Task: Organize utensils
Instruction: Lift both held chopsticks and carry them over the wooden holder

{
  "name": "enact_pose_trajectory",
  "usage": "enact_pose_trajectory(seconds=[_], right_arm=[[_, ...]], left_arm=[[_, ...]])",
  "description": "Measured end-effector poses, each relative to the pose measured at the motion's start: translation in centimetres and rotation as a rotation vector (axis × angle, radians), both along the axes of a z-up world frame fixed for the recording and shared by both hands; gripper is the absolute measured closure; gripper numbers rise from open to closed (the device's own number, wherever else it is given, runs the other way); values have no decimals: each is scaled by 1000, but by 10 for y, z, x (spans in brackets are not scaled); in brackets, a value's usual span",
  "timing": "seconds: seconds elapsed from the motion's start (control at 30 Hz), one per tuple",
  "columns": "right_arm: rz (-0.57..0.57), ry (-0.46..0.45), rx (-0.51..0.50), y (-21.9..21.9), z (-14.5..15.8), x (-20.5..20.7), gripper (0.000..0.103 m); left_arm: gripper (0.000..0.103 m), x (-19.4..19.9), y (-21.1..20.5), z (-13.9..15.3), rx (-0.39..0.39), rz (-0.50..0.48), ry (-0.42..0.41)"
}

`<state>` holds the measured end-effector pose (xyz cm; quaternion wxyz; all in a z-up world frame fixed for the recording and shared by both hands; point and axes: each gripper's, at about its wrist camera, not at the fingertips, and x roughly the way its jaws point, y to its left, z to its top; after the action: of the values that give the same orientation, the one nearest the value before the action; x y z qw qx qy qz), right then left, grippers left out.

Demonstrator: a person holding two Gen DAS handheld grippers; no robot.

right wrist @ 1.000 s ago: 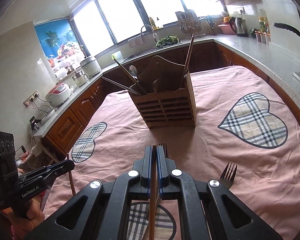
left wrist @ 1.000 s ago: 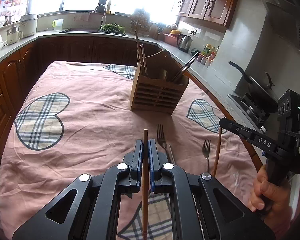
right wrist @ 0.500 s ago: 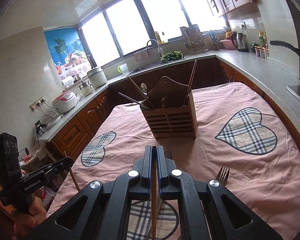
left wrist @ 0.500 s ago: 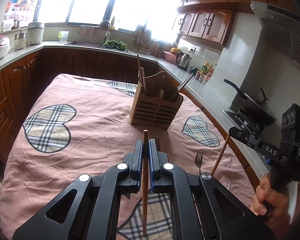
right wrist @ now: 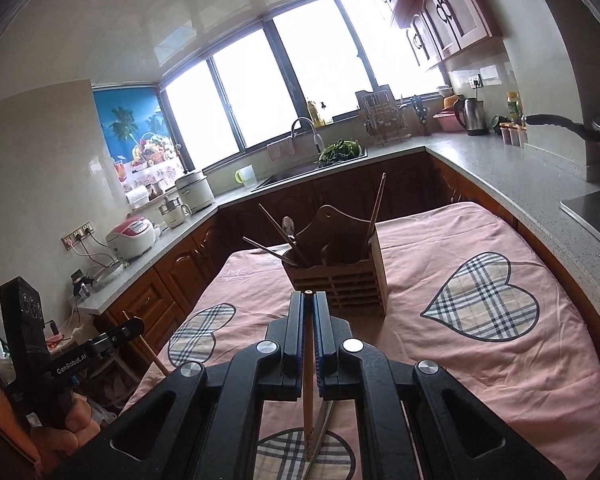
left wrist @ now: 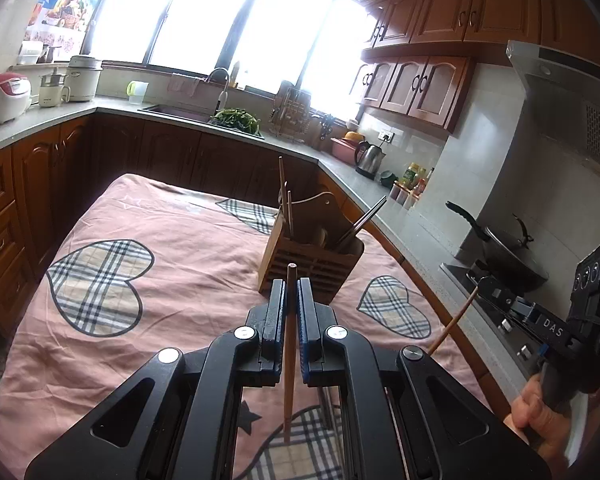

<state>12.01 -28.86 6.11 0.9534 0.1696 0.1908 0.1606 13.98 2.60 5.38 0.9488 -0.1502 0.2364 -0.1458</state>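
- the left gripper (left wrist: 291, 312) had its jaws pinched narrow on a wooden chopstick (left wrist: 289, 344), the stick running up between the blue pads with its tip poking just past them.
- the right gripper (right wrist: 308, 320) was doing the same, jaws clamped on a second chopstick (right wrist: 308, 376), its top end level with the pad tips.
- the wooden utensil holder (left wrist: 312, 264) stood on the pink heart-patterned cloth (left wrist: 172, 280), straight ahead of both grippers and beyond their tips, neither stick over it yet.
- the holder already carried several chopsticks and a spoon (right wrist: 287, 225), leaning out to its sides and above its rim.
- a metal utensil (right wrist: 320, 432) lay on the cloth on the near side of the holder, under the right gripper; what kind it was could not be told.
- judgement: the step in hand looked like carrying both sticks to the holder.
- to do it well, each stick probably wanted tipping close to upright above the holder, lower end aimed into an open compartment.
- the leaning sticks called for a line clear of them.
- releasing only once the lower end was inside the rim seemed the safe call, one gripper at a time so they would not crowd above the holder.
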Motion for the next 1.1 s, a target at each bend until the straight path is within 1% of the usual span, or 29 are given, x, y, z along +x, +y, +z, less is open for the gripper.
enact_pose_trajectory(seconds=[0.23,0.53,0.7,0.97,1.1], right_arm=[[-29,-32,21,-9,10,6,99],[-65,-81,42,-20,29,27,99],[-77,-95,51,-26,38,40,99],[-91,-110,52,-33,46,56,99],[-97,-115,58,-35,49,66,99]], left_arm=[[98,12,-1,18,-19,8,-49],[98,38,-5,44,-37,18,-115],[98,54,-8,51,-40,18,-124],[98,71,-10,54,-37,17,-122],[98,86,-11,58,-38,18,-120]])
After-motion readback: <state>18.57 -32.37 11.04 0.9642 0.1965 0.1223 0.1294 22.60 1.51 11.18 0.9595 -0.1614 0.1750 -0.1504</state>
